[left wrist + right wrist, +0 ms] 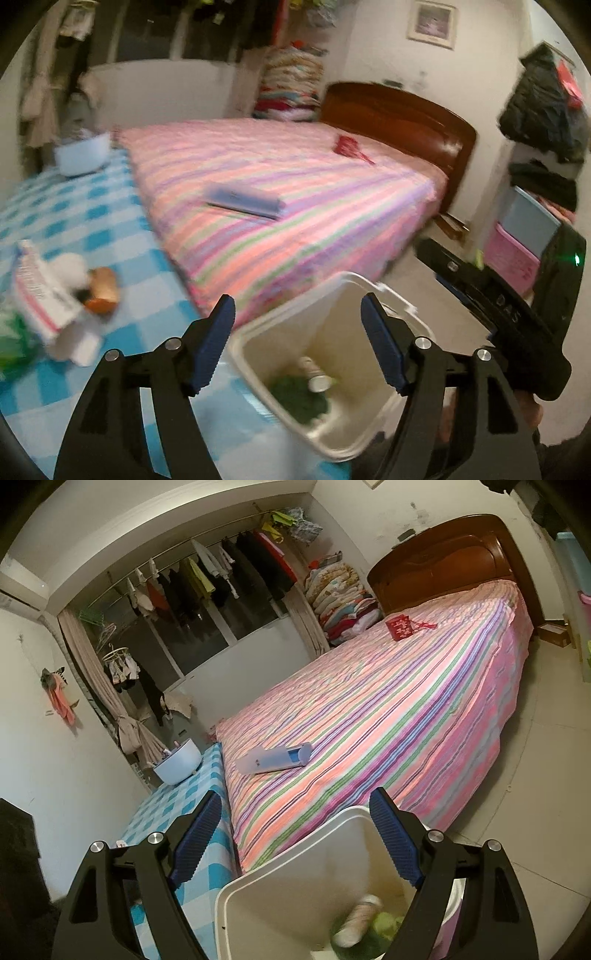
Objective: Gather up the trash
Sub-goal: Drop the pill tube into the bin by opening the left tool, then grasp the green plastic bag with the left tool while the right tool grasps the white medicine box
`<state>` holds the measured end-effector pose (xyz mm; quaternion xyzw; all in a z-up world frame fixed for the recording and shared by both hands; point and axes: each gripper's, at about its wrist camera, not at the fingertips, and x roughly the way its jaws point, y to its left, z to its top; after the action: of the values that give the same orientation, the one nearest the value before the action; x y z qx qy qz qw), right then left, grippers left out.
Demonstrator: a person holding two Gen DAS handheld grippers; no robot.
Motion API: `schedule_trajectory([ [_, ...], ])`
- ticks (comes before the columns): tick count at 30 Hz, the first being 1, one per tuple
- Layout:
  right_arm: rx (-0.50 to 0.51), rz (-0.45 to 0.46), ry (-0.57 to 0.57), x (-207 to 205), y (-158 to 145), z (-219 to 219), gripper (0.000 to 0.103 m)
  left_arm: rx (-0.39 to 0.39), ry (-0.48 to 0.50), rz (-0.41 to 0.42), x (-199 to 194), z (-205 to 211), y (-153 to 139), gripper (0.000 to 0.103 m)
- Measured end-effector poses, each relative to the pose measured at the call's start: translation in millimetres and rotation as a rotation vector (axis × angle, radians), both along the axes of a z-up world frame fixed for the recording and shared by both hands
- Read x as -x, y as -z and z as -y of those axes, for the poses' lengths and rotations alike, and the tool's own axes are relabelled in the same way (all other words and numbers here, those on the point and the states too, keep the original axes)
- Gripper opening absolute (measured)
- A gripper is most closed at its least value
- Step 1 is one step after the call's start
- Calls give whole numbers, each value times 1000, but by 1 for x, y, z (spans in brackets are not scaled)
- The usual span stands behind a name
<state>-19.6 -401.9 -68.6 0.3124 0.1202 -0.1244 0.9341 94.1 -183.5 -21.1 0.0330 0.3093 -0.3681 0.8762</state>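
Observation:
A white trash bin [242, 338] stands open below my left gripper [297, 302], which is open with nothing between its pads. Inside the bin lie a green wad [299, 398] and a small pale bottle [317, 380]. Loose trash sits to the left on the blue checked cover [74, 206]: a torn paper carton [40, 295], a white wad [70, 269] and an orange-brown scrap [103, 288]. My right gripper [295, 797] is open over the same bin [258, 878], its pads apart from the rim. The bottle [358, 915] shows blurred inside.
A bed with a striped pink cover [295, 192] fills the middle, with a blue flat case [243, 201] and a red pouch [349, 146] on it. A pale blue bowl [83, 155] sits far left. Shelves with clothes and boxes [532, 221] stand right.

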Motion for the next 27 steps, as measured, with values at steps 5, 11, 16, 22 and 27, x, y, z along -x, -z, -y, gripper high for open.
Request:
schedule_trajectory([
  [5,19,1,-59,-11,-3,-18,80,4,-148,61,-7,-46,-14,80],
  [11,74,-4,-137,-24,-8,-48,80,-20,-286,111,-21,-97,-21,82],
  [16,115,-19,-202,-35,-9,-74,80,-84,-382,165,-31,-129,-21,82],
  [22,122,-47,-234,-44,-7,-89,80,-246,-386,205,-54,-167,-11,82],
  [27,116,-51,-242,-45,-7,-93,80,-274,-382,128,-78,-201,-2,82],
])
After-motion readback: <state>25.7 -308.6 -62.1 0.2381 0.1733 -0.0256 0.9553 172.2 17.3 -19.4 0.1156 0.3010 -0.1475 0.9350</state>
